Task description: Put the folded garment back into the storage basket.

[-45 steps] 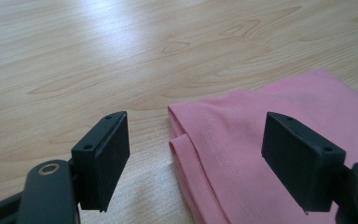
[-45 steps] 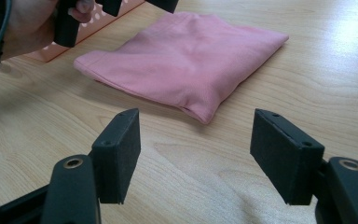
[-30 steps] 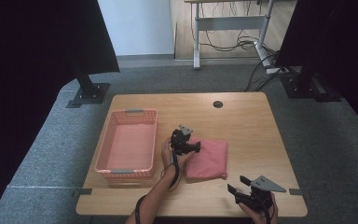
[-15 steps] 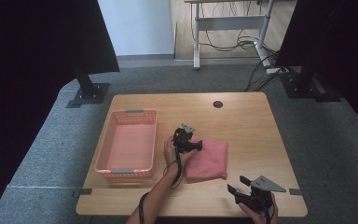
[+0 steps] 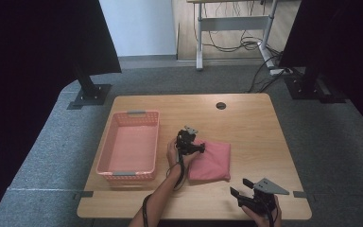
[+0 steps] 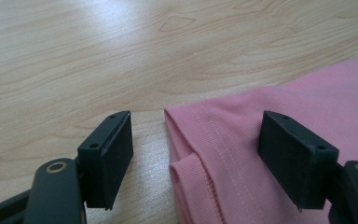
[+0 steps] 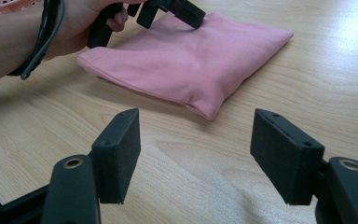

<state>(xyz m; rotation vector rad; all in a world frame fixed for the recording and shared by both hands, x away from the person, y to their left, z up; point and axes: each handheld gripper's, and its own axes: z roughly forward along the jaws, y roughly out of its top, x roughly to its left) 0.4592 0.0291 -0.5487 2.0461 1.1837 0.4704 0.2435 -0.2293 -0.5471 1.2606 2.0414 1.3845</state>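
Two grippers were out. Left gripper (image 6: 196, 158) gaped wide, straddling the folded pink cloth's (image 5: 211, 161) corner. Right gripper (image 7: 193, 158) hung released above bare table (image 5: 255, 123), nearby

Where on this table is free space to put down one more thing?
Bare wood lies behind the pink cloth up to the round hole, and along the table right of the cloth. It is crowded between the basket and the cloth, where the left gripper works.

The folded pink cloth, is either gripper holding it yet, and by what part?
Nothing is held. The left gripper stands open astride a hemmed corner of the folded pink cloth, not clamped. The right gripper is open above bare wooden table.
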